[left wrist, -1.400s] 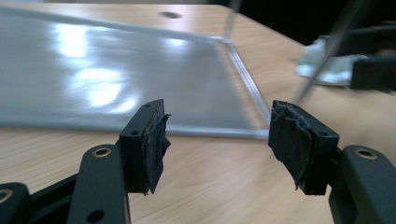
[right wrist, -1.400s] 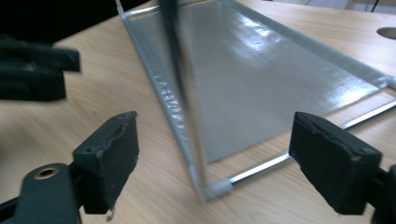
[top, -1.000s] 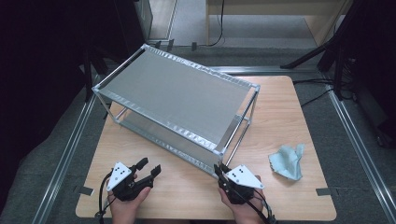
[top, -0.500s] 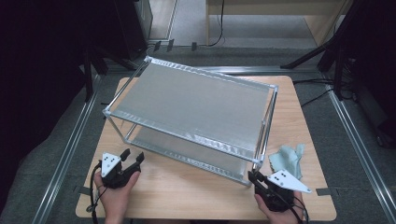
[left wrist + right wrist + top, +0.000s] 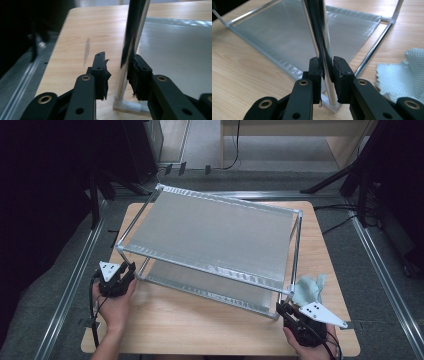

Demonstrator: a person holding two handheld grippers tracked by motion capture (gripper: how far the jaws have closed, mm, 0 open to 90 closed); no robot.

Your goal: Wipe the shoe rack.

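A two-shelf metal rack with chrome legs stands on the wooden table. My left gripper is at the rack's near-left leg. In the left gripper view its jaws have just been closing around that leg: the right pad touches it and a small gap stays at the left pad. My right gripper is at the near-right corner. In the right gripper view it is shut on that corner's leg, with both pads pressed against the chrome tube.
A pale green cloth lies crumpled on the table just right of the rack's near-right corner, close to my right gripper, and shows again in the right gripper view. Dark floor and metal rails border the table.
The rack has swung round, its near corner carried to the right in my right gripper. My left gripper has moved left and forward to the near-left leg, and its jaws have narrowed.
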